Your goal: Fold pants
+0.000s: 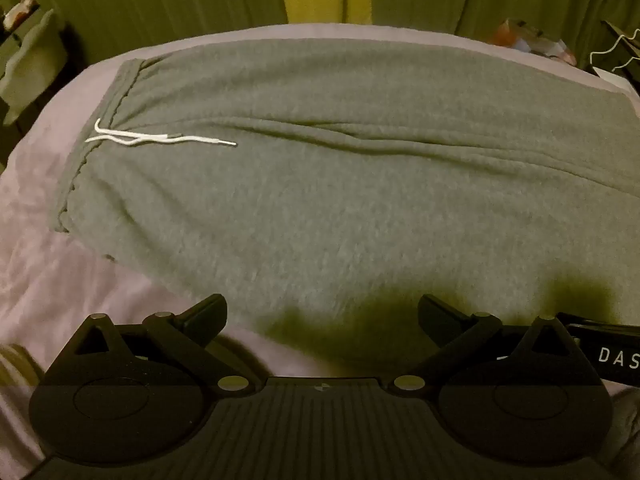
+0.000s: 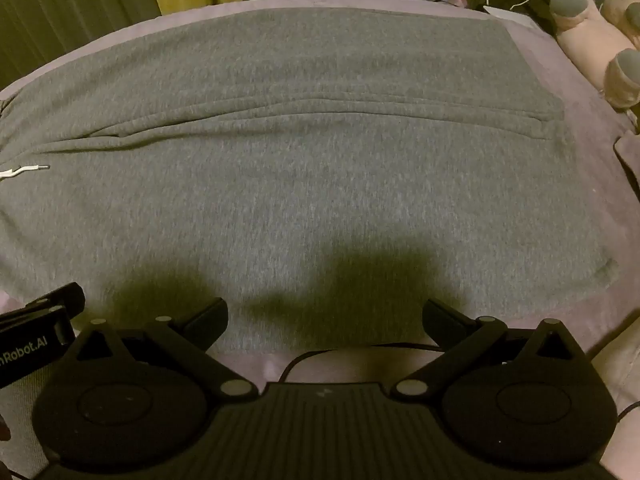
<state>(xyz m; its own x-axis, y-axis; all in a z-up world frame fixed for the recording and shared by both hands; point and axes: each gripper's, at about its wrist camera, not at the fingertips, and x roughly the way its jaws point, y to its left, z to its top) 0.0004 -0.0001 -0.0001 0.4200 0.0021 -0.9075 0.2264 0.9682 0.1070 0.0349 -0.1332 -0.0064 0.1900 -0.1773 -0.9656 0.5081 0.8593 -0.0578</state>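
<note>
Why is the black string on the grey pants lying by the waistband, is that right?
Nearly right. The string is white, not black. The left wrist view shows it lying on the grey pants by the waistband, just as you said.

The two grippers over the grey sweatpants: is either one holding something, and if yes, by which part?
Nothing is held. The left gripper and the right gripper are both wide open above the near edge of the grey sweatpants, which lie flat on the bed.
</note>
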